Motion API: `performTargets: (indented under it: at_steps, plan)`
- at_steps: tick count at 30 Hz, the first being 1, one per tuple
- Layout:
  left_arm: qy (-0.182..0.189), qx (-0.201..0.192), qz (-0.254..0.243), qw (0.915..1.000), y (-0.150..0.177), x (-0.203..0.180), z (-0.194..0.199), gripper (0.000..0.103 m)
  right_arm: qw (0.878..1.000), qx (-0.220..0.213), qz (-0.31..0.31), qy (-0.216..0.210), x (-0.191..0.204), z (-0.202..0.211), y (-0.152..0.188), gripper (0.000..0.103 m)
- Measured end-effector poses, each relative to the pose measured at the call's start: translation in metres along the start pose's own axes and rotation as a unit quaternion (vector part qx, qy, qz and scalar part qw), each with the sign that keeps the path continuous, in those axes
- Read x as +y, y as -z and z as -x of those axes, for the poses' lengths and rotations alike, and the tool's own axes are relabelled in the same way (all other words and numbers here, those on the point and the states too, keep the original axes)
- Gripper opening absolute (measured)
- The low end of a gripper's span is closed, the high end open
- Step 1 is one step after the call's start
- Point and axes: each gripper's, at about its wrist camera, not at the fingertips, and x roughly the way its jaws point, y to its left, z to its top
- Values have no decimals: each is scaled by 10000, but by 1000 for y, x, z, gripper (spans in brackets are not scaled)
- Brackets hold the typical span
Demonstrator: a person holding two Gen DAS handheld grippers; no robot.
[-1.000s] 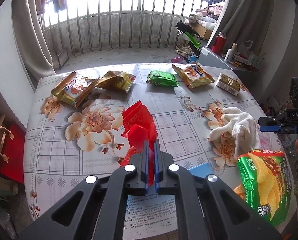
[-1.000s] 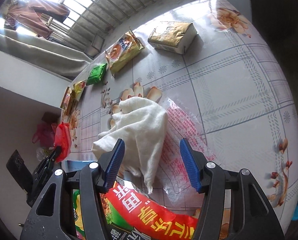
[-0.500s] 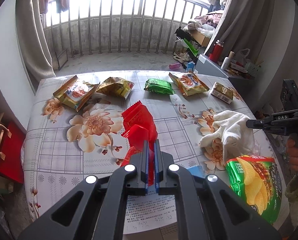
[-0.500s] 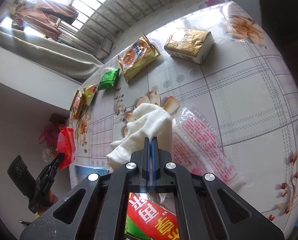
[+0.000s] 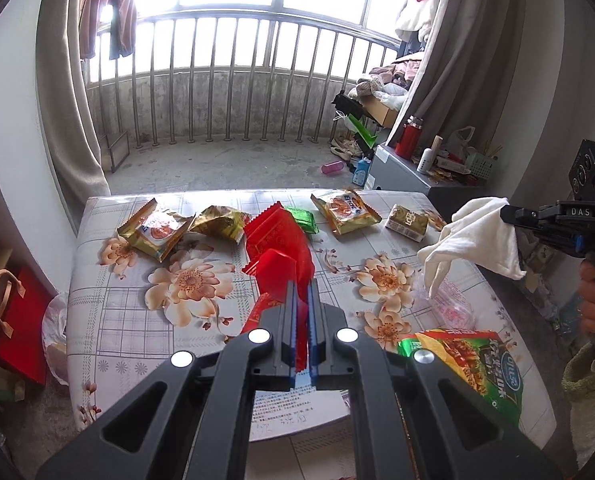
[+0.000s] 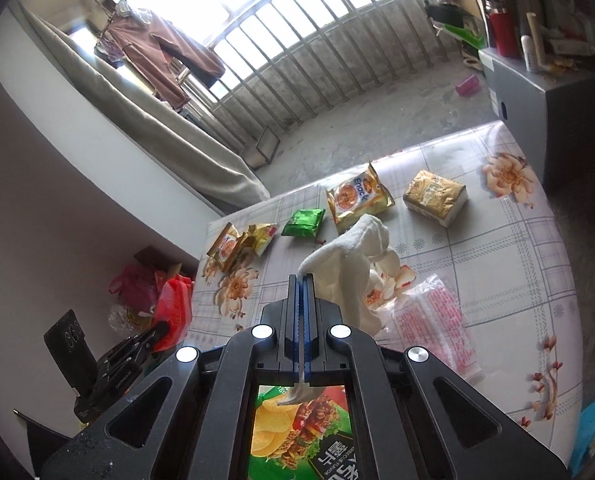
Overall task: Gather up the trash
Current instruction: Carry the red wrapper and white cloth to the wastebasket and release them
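My left gripper [image 5: 302,292] is shut on a red plastic wrapper [image 5: 277,248] and holds it above the flowered table [image 5: 109,320]. My right gripper [image 6: 302,280] is shut on a white cloth [image 6: 353,256], lifted off the table; the cloth also shows in the left wrist view [image 5: 469,240]. A green chip bag [image 5: 469,364] lies at the table's near right edge, below my right gripper [image 6: 297,432]. A clear printed wrapper [image 6: 437,320] lies where the cloth was.
Snack packets lie along the far side: two gold ones [image 5: 153,232] [image 5: 345,212], a yellow one [image 5: 219,224], a green one [image 6: 303,222], a gold tissue pack [image 6: 435,198]. A printed paper [image 5: 297,404] lies at the near edge. Red bags [image 5: 13,320] stand on the floor left.
My right gripper closed on the white cloth and raised it off the table. My left gripper rose with the red wrapper still held.
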Motion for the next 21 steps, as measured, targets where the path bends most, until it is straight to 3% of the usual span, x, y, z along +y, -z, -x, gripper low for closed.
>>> performTargets:
  at_steps: [8,13,17,21]
  plan:
    - [435,-412,-480,9970,-7,-56,63,4,9965,-793,45,-264,7,100,14,0]
    - [803,-257,-865,9927,7,-110,84,4,9904,-1356,-150,-216,-13,168,47,0]
    - [1411,-82,-1105,9838,23,-166,88,4,9847,-1686,-439,53,-45,217,87,0]
    - [2097,155,-1412,9674,41,-237,78,4,9777,-1859,-862,468,-85,257,128,0]
